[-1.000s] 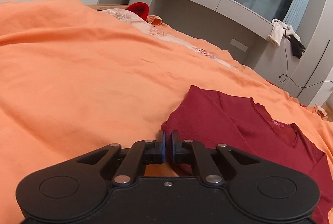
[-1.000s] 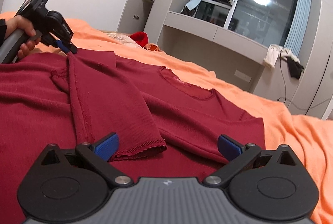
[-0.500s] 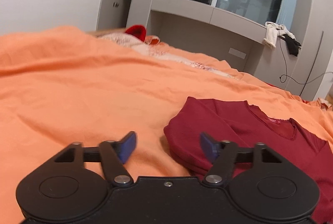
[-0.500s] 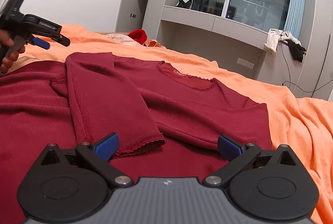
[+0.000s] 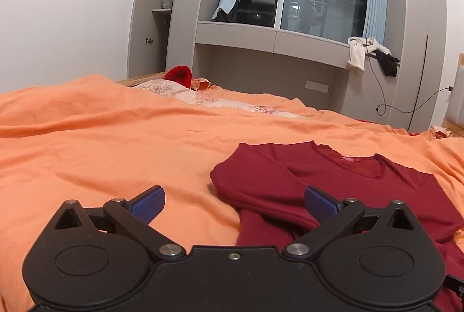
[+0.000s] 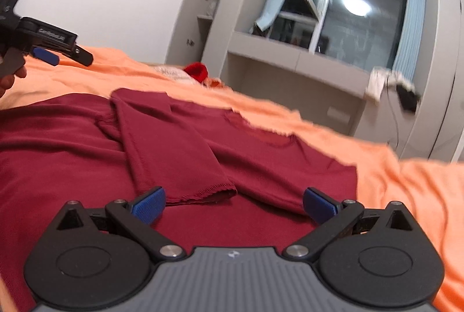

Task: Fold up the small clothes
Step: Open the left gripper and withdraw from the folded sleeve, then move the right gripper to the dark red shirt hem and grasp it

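Wide, smooth orange bedsheet (image 5: 116,144) lies bare to the left of the dark red long-sleeved knit top (image 5: 348,184), giving open passage there with only shallow wrinkles. The sleeve folded across the top's body (image 6: 174,149) forms a low ridge. At the bed's far edge a pale patterned cloth (image 5: 179,90) and a bright red knitted item (image 5: 179,74) take up room. Beyond stands the grey built-in cabinet (image 5: 275,60), with a black cable (image 5: 406,106) hanging at its right.

white lettering on the left gripper (image 6: 47,51), too blurred to read
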Demonstrator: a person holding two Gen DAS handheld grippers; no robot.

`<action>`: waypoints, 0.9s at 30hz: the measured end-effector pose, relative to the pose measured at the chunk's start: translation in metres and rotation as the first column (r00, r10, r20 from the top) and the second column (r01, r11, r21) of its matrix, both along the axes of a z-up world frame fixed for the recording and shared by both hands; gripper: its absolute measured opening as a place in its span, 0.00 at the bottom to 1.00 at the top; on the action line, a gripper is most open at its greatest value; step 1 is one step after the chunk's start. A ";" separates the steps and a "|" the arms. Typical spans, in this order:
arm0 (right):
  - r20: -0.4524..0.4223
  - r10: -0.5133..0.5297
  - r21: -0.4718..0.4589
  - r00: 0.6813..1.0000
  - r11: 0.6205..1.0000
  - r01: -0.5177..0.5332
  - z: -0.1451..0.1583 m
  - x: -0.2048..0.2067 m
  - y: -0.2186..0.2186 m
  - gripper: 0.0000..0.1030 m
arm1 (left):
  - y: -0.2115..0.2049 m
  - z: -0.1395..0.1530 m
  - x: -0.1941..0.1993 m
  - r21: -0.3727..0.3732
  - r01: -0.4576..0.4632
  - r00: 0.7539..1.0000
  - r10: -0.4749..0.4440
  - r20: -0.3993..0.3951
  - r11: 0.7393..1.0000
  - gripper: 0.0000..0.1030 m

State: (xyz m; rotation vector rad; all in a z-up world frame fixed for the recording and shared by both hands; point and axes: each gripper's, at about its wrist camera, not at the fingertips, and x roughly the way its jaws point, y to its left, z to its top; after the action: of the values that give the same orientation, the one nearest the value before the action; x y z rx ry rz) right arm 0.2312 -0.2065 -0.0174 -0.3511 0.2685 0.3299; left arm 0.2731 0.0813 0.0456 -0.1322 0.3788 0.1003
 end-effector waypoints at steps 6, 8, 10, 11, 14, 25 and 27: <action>0.055 0.026 0.027 0.998 0.999 -0.027 0.004 -0.049 -0.001 1.00 | 0.003 -0.006 -0.036 0.017 -0.026 1.000 0.025 0.015 1.000 0.99; 0.049 0.027 0.046 0.998 0.999 -0.030 0.003 -0.065 -0.002 1.00 | 0.006 -0.008 -0.046 0.022 -0.036 0.999 0.036 0.014 0.999 0.99; 0.040 0.028 0.049 0.999 0.998 -0.030 0.000 -0.081 -0.003 1.00 | 0.008 -0.012 -0.057 0.020 -0.050 0.999 0.049 0.014 0.999 0.99; 0.035 0.028 0.045 0.999 0.999 -0.030 -0.001 -0.087 -0.003 1.00 | 0.009 -0.013 -0.063 0.016 -0.055 0.998 0.055 0.014 0.998 0.99; 0.023 0.025 0.026 0.999 0.999 -0.026 -0.006 -0.105 -0.002 1.00 | 0.013 -0.017 -0.077 -0.002 -0.069 0.998 0.069 0.012 0.998 0.99; -0.018 0.052 -0.175 0.998 0.983 -0.054 -0.040 -0.137 0.023 1.00 | 0.027 -0.036 -0.121 -0.066 -0.123 0.992 0.121 -0.037 0.990 0.99; -0.024 0.047 -0.236 0.999 0.970 -0.051 -0.049 -0.137 0.030 1.00 | 0.029 -0.039 -0.134 -0.076 -0.130 0.991 0.128 -0.037 0.989 0.99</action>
State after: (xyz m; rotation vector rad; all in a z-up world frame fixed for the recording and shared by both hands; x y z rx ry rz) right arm 0.0945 -0.1770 -0.0659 -0.5908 0.3182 0.3509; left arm 0.1396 0.1106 0.0071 -0.2331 0.4062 0.2158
